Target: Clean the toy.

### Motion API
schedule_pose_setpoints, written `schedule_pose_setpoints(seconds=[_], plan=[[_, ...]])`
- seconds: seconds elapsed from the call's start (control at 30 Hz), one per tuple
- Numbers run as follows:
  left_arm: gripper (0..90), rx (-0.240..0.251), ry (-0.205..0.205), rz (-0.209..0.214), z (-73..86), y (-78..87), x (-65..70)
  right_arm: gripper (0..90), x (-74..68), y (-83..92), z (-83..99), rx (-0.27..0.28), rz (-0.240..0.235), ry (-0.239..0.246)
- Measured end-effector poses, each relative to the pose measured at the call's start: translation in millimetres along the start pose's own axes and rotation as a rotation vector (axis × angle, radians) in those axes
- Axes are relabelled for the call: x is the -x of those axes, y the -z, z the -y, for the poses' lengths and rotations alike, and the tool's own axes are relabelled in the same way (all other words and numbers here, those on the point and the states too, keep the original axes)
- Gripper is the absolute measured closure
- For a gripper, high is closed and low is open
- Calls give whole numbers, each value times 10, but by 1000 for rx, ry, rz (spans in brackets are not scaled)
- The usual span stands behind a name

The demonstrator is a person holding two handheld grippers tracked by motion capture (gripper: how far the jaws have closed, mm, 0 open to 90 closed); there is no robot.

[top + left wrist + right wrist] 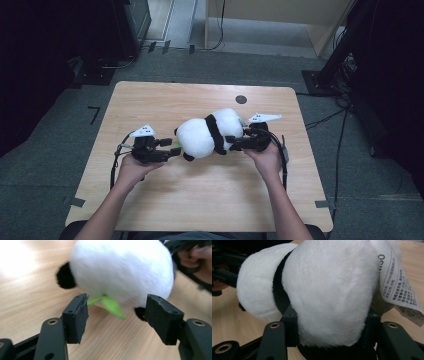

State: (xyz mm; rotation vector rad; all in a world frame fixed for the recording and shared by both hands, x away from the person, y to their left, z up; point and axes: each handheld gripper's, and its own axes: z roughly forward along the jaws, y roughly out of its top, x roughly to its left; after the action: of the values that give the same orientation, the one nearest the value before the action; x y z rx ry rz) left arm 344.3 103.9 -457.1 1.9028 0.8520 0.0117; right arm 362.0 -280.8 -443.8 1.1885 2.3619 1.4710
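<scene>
A plush panda (pixel 210 134) lies on its side across the wooden table (pixel 150 100), and we work it from both ends. Its long axis runs nearly level between our two hands, tilted slightly away on the right, so each gripper faces one end of the same body.

Our right gripper (pixel 239 142) is clamped on the toy: in the right gripper view the white fur (pixel 329 297) bulges out between the two jaws and both pads press into it, with the black band (pixel 278 290) beyond and to the left and a printed label (pixel 398 287) hanging off the upper right.

Our left gripper (pixel 175 151) stands parted and holds nothing. In the left gripper view the jaws frame bare tabletop, and the panda's white end (pixel 122 272) sits just ahead of and above them, with a green felt leaf (pixel 111 305) poking down toward the gap and a black ear or paw (pixel 65 276) off to the left.

We judge the left hand to be the free one, and the toy lies straight ahead of it; a short advance along the toy's axis would put that end between the open jaws.
</scene>
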Motion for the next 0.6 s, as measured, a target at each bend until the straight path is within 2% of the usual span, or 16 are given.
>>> schedule_pose_setpoints(seconds=[0.07, 0.13, 0.27, 0.33, 0.4, 0.47, 0.57, 0.6], plan=[[319, 14, -5, 31, -20, 65, -34, 469, 2, 66, -14, 3, -27, 22], [310, 16, -8, 38, -31, 90, -48, 464, -2, 120, -18, 5, -69, 50], [257, 8, -57, 157, -62, 123, -59, 462, -74, 147, -16, -2, -156, 119], [176, -23, -66, 229, -35, 81, -66, 464, -119, 131, -18, 11, -189, 152], [72, -75, -61, 299, -2, 9, -80, 466, -142, 113, -24, 20, -227, 169], [0, -109, -78, 335, 23, -49, -52, 466, -181, 80, -20, 11, -249, 196], [0, -163, -126, 426, 72, -156, 47, 468, -233, 9, -15, -2, -268, 223], [0, -174, -141, 430, 84, -182, 80, 469, -250, -8, -16, 0, -265, 232]])
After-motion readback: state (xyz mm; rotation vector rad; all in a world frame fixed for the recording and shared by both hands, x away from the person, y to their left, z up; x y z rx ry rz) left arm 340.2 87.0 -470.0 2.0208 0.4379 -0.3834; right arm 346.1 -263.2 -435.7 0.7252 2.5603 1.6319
